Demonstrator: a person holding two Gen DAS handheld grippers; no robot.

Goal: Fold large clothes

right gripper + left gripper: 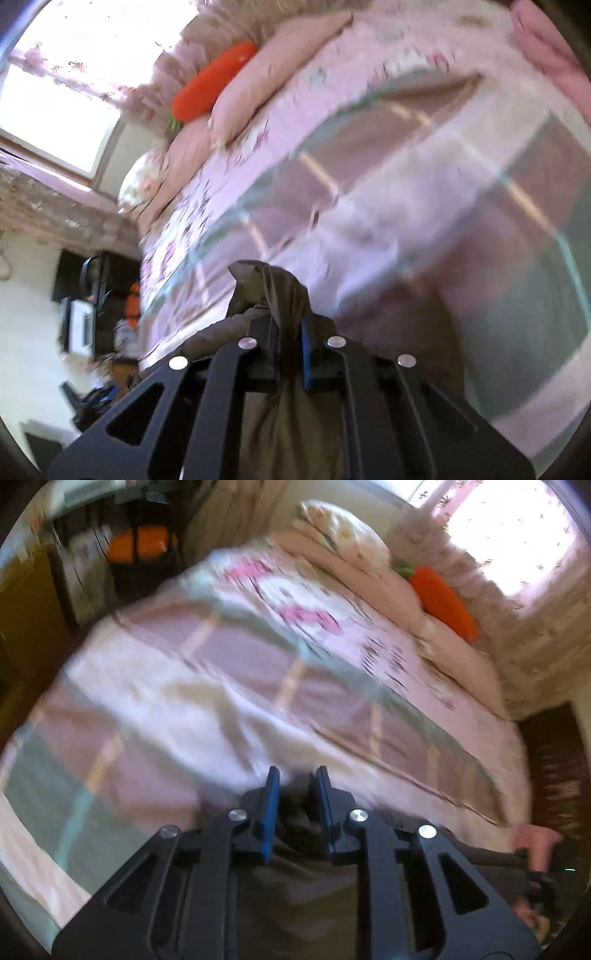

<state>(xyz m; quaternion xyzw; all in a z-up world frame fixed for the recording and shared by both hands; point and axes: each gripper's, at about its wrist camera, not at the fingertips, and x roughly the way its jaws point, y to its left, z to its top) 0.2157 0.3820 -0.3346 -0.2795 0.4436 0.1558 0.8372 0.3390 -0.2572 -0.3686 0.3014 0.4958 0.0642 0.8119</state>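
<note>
A dark olive-brown garment (295, 893) hangs from both grippers above the bed. My left gripper (297, 779) is shut on a bunched fold of it between the blue pads (271, 805). My right gripper (286, 317) is shut on another bunch of the same garment (269, 284), which sticks up past the fingers and hangs below them. The person's other hand (535, 845) shows at the right edge of the left wrist view. Both views are motion-blurred.
The bed carries a pink, mauve and teal checked cover (221, 686). Pink pillows (369, 572) and an orange carrot plush (443, 598) lie along the far side by a bright curtained window (517, 535). Dark furniture (122, 565) stands past the bed.
</note>
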